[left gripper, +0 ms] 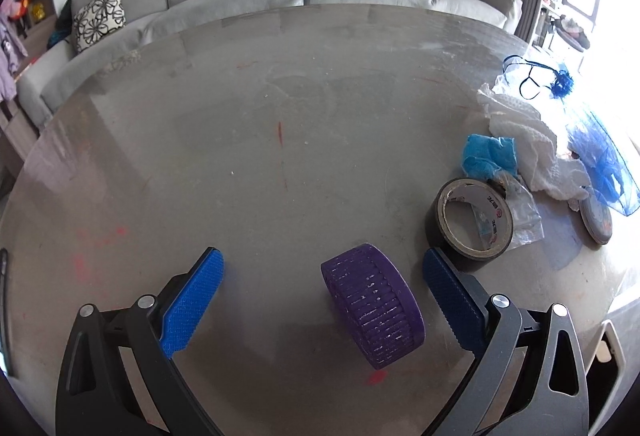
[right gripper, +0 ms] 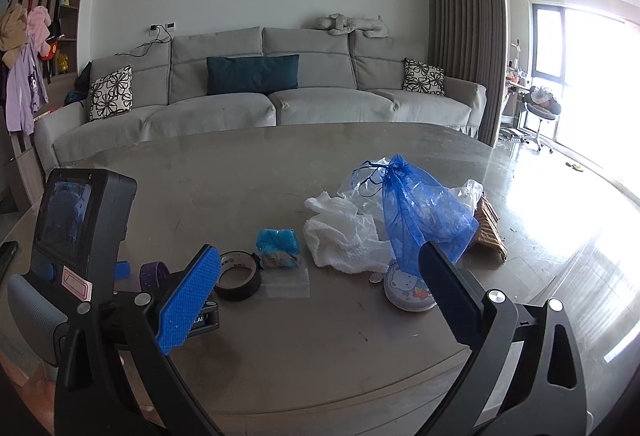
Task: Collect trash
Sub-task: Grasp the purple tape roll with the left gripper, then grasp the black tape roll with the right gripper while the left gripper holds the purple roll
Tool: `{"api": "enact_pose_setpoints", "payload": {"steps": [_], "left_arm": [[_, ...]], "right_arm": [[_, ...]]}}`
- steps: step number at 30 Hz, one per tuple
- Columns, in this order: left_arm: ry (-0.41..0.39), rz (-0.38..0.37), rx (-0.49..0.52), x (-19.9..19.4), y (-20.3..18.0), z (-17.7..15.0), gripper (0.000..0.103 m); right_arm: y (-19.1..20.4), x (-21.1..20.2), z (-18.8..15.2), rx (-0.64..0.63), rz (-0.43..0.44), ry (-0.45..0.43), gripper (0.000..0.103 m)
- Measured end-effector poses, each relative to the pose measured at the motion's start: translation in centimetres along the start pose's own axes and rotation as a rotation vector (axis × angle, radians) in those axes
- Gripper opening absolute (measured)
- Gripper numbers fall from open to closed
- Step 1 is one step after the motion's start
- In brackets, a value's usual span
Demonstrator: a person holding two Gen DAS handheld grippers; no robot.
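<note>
A purple ribbed round lid (left gripper: pixel 372 306) lies on the grey table (left gripper: pixel 260 140) between the fingers of my left gripper (left gripper: pixel 322 270), which is open and empty. A black tape roll (left gripper: pixel 472 218) sits just beyond its right finger. Right of it lie a blue crumpled wad (left gripper: pixel 488 156), white tissue (left gripper: pixel 532 148) and a blue plastic bag (left gripper: pixel 600 152). My right gripper (right gripper: pixel 320 260) is open and empty, above the table's near edge. Ahead of it are the tape roll (right gripper: pixel 238 276), blue wad (right gripper: pixel 278 242), white tissue (right gripper: pixel 344 236), blue bag (right gripper: pixel 420 212) and a round cartoon tin (right gripper: pixel 408 290).
The left gripper's body with its screen (right gripper: pixel 80 232) stands at the left of the right wrist view. A clear plastic sleeve (right gripper: pixel 286 278) and a brown cardboard piece (right gripper: pixel 490 226) lie on the table. A grey sofa (right gripper: pixel 260 96) stands behind the table.
</note>
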State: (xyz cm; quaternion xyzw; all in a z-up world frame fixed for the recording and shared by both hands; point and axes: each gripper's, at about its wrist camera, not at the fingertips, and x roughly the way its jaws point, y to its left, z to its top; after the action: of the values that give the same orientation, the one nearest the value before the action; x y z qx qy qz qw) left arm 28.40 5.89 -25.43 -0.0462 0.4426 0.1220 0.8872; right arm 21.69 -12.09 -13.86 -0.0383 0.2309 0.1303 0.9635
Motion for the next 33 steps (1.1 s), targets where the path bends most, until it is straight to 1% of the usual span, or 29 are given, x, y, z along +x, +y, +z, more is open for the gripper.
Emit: {"api": "enact_pose_setpoints", "payload": {"steps": [2, 3, 4, 5, 6, 7, 13, 19, 22, 26, 31, 33], "left_arm": [[-0.004, -0.006, -0.004, 0.0, 0.1, 0.1, 0.098], [-0.012, -0.004, -0.004, -0.3, 0.3, 0.0, 0.094], [-0.029, -0.006, 0.000, -0.6, 0.5, -0.1, 0.077], [-0.039, -0.016, 0.013, -0.9, 0.3, -0.1, 0.048], [-0.036, -0.030, 0.033, -1.2, 0.2, 0.0, 0.031], [-0.028, -0.037, 0.046, -1.4, 0.2, 0.2, 0.018], [-0.053, -0.047, 0.048, -2.6, 0.8, 0.4, 0.018], [-0.099, -0.024, 0.070, -3.9, 1.7, 0.7, 0.018], [-0.127, -0.004, 0.075, -4.4, 3.0, 1.0, 0.018], [-0.149, 0.002, 0.053, -5.3, 4.6, 1.7, 0.018], [-0.177, 0.015, 0.030, -6.5, 6.1, 2.4, 0.018], [-0.203, 0.028, 0.030, -7.1, 6.5, 2.5, 0.018]], "right_arm": [[0.1, 0.1, -0.1, -0.009, -0.002, 0.000, 0.099], [0.2, 0.2, -0.1, -0.013, -0.004, 0.001, 0.099], [0.3, 0.3, -0.2, -0.016, -0.004, 0.003, 0.099], [0.4, 0.5, -0.2, -0.017, -0.003, 0.006, 0.099], [0.4, 0.6, -0.3, -0.017, -0.001, 0.010, 0.099], [0.5, 0.8, -0.3, -0.018, 0.001, 0.013, 0.099], [0.5, 1.8, -0.3, 0.009, 0.019, 0.022, 0.099], [1.5, 3.0, -0.1, 0.018, 0.042, 0.024, 0.099], [2.3, 3.6, -0.1, 0.017, 0.055, 0.030, 0.099], [3.5, 4.6, -0.4, 0.002, 0.064, 0.047, 0.099], [4.7, 6.3, -1.2, -0.011, 0.072, 0.090, 0.099], [5.0, 7.0, -1.4, -0.011, 0.068, 0.113, 0.099]]}}
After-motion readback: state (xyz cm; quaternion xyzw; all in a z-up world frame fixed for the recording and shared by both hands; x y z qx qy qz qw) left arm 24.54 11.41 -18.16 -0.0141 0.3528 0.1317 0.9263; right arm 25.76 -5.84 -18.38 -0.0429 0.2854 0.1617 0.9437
